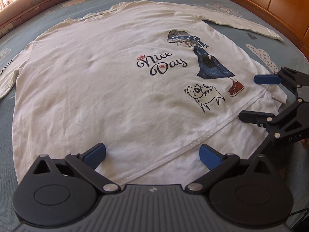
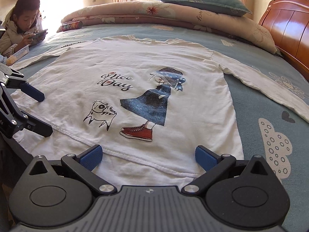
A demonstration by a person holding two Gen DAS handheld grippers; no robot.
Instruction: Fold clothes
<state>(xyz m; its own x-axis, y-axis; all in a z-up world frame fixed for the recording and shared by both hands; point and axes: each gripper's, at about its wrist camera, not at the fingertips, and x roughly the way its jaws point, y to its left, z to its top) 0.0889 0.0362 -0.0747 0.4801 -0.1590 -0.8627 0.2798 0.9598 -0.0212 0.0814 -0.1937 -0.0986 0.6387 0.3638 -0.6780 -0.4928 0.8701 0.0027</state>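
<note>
A white long-sleeved shirt (image 1: 92,81) (image 2: 193,61) printed with "Nice Day", a girl and a cat lies flat, front up, on the blue bed sheet (image 1: 285,46) (image 2: 260,100). Its sleeves spread out to both sides, one sleeve (image 1: 241,23) (image 2: 270,85) reaching toward the headboard. My left gripper (image 1: 152,154) (image 2: 41,112) is open just over the hem on the shirt's left side. My right gripper (image 2: 148,154) (image 1: 251,97) is open over the hem near the right corner. Nothing sits between the fingers of either one except the cloth lying flat underneath.
A folded floral quilt (image 2: 173,13) with a green pillow (image 2: 202,2) lies across the far side of the bed. The wooden headboard (image 2: 289,25) (image 1: 280,2) runs along the right. A cylindrical can (image 2: 72,26) rests by the quilt. A person (image 2: 23,27) holding a phone sits at far left.
</note>
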